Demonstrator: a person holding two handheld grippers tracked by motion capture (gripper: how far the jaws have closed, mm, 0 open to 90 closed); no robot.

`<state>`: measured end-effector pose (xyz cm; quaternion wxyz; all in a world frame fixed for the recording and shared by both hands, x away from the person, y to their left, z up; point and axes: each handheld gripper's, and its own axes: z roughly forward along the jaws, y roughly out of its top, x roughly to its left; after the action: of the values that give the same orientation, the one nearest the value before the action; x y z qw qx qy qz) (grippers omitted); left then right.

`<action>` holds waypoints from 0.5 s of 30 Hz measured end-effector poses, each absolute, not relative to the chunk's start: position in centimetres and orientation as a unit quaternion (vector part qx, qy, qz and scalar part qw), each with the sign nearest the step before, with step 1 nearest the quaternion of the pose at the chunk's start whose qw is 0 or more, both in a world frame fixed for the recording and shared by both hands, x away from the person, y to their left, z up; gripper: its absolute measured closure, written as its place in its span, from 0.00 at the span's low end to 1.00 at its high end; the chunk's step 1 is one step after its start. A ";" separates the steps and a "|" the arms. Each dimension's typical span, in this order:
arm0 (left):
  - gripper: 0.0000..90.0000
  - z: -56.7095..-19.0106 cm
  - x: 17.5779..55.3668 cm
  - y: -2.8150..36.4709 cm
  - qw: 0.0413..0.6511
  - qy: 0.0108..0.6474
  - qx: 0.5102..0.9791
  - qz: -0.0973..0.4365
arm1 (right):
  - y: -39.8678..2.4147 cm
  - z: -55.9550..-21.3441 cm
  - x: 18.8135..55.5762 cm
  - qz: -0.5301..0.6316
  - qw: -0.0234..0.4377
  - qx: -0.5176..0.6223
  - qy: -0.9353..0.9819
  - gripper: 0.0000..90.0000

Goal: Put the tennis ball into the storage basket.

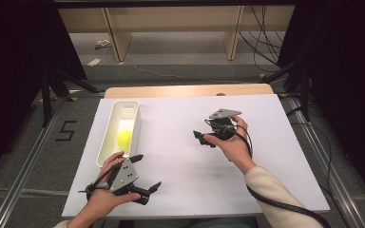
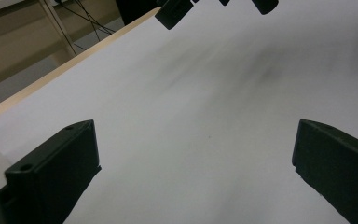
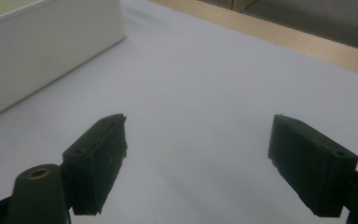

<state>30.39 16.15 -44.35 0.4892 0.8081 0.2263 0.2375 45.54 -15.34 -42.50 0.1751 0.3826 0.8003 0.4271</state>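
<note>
A yellow ball [image 1: 124, 138] lies inside a long white tray [image 1: 108, 137] at the left of the white table. My left gripper [image 1: 147, 172] is held low near the front edge, just below the tray's near end, and stands open with nothing between its jaws. In the left gripper view the gripper [image 2: 196, 154] looks across bare white surface. My right gripper [image 1: 201, 138] is held at mid table, pointing left toward the tray, open and empty. In the right gripper view the gripper [image 3: 198, 140] faces the tray's white wall [image 3: 51, 51] at upper left.
A white sheet [image 1: 195, 171] covers the table, with a wooden edge [image 1: 190, 90] along the back. Black cables trail from both grippers. The right gripper's black parts [image 2: 172, 11] hang at the top of the left gripper view. Floor and shelving legs lie beyond.
</note>
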 end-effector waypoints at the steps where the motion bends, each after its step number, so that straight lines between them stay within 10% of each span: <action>1: 0.00 -44.4 30.4 16.1 0.489 0.226 0.808 0.237 | -15.6 -42.5 45.5 0.428 0.176 0.383 0.799 0.22; 15: 0.00 -44.4 30.4 16.1 0.489 0.227 0.809 0.237 | -18.8 -42.9 44.8 0.425 0.184 0.408 0.787 0.22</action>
<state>30.39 16.12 -44.39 0.4887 0.8086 0.2265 0.2369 44.75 -18.81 -42.93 0.1838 0.4076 0.7873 0.4245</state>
